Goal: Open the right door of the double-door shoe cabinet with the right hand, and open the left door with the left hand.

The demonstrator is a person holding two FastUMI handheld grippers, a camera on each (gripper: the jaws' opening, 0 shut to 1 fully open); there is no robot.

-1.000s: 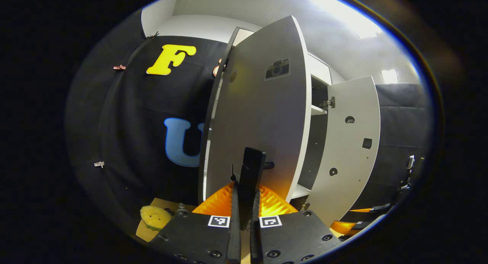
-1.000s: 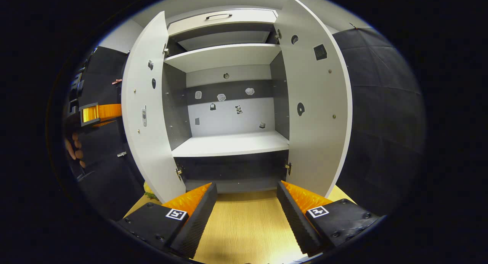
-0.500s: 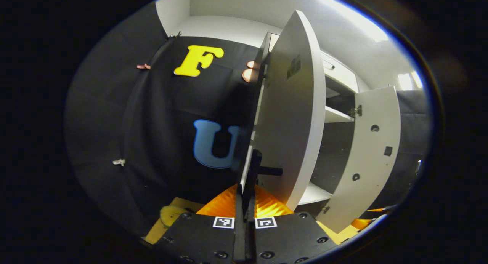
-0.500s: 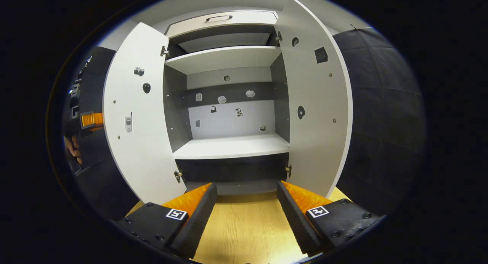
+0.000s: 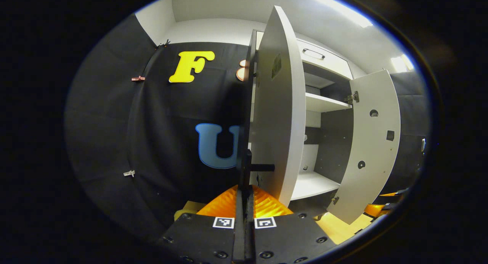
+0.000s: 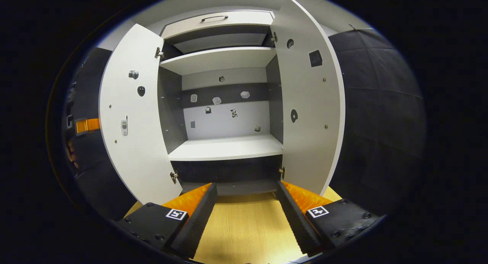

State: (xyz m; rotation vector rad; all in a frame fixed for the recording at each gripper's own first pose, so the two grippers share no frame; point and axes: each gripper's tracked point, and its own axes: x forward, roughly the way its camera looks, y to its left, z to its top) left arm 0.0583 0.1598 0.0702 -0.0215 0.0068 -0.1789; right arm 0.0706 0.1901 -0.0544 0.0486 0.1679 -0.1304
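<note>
White laminate shoe cabinet [image 6: 225,148] stands on the tabletop [image 6: 244,226] with both doors swung out. The right door [image 6: 310,104] is done, and the right gripper [image 6: 246,212] hangs wide open and empty before it. The left door [image 5: 276,115] is wider than a second ago; the left gripper [image 5: 244,208], clamped on its black handle [image 5: 248,168], should follow the hinge arc, not pull straight.

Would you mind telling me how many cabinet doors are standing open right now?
2. The left door is swung out on the cabinet's left, and the right door is swung out on its right. The drawer above stays shut.
</note>
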